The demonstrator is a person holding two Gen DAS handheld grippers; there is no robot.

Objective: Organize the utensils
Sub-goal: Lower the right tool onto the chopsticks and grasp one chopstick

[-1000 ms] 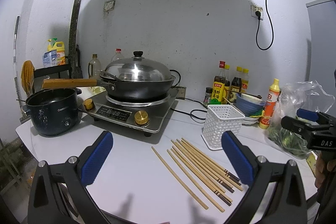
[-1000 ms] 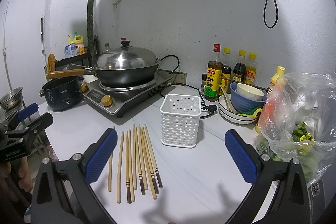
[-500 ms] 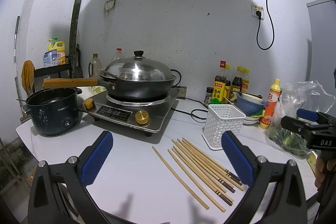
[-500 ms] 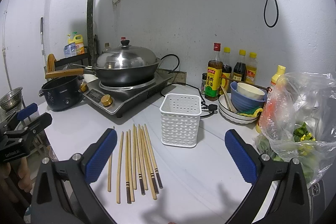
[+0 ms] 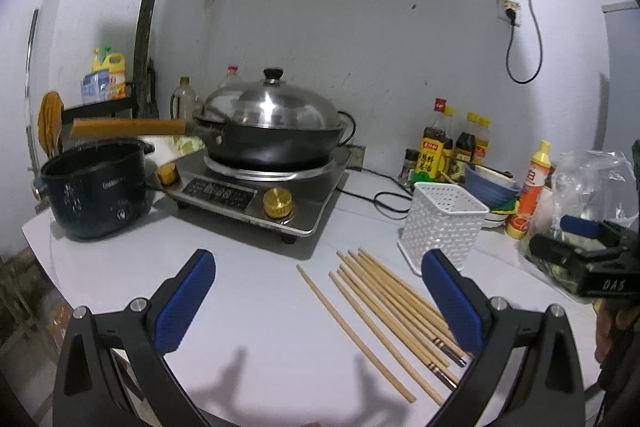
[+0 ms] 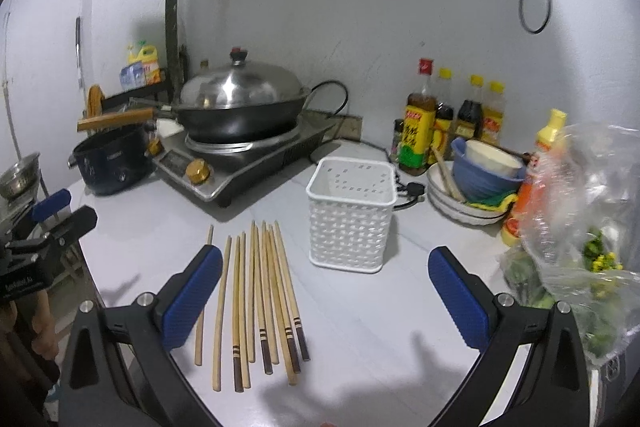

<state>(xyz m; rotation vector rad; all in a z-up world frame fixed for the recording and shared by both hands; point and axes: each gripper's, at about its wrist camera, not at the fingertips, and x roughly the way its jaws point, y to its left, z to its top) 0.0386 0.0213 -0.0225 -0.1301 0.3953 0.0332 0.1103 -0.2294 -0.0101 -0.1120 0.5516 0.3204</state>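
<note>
Chopsticks [image 6: 260, 291] loose beside white basket [image 6: 350, 215], both tongs [image 5: 318, 301] [image 6: 324, 303] released — right body lettered "DAS"

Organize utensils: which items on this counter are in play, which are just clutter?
In play:
chopsticks, loose on the counter
white basket, empty
left gripper and right gripper, both open

Clutter:
wok
induction cooker
blue pot
sauce bottles
stacked bowls
plastic bag

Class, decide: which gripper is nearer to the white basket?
Probably the right. The right gripper faces the white basket, just short of it. The left gripper sits off to the basket's left, beyond the chopsticks.
</note>
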